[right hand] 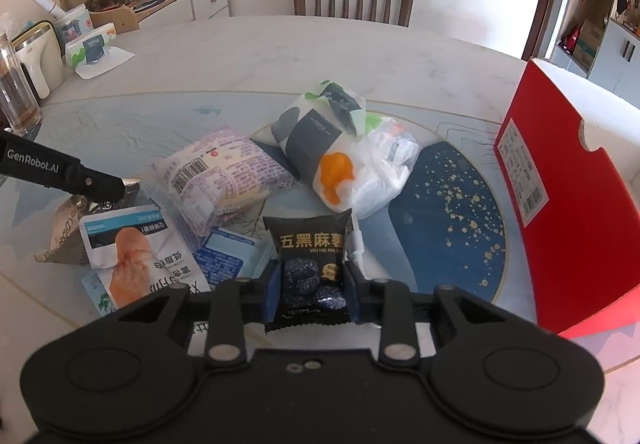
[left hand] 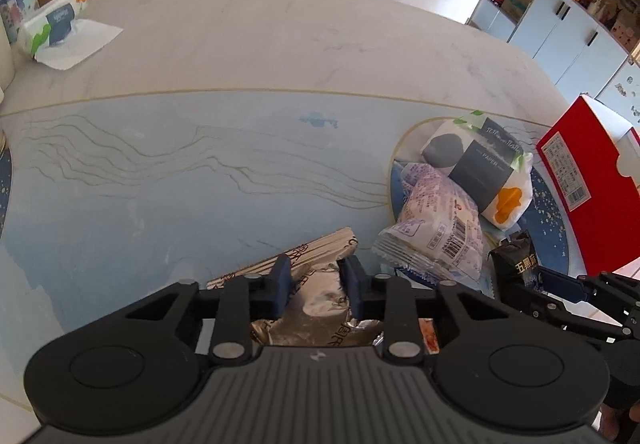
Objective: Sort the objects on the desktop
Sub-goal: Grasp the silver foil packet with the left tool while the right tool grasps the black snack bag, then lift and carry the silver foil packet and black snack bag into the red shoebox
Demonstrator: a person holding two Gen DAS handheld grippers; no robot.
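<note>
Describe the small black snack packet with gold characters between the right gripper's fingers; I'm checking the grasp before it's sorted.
The small black snack packet is glossy film with gold characters, pictured dark balls and a crimped, serrated bottom edge. It stands nearly upright, label towards the camera, its lower half between the right gripper's blue pads, which press on both sides. Its top rises free in front of the white plastic bag. Whether it rests on the table cannot be told.

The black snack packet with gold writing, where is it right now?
In the right wrist view the black snack packet sits low centre, pinched in the right gripper, just right of the purple-printed bag.
</note>
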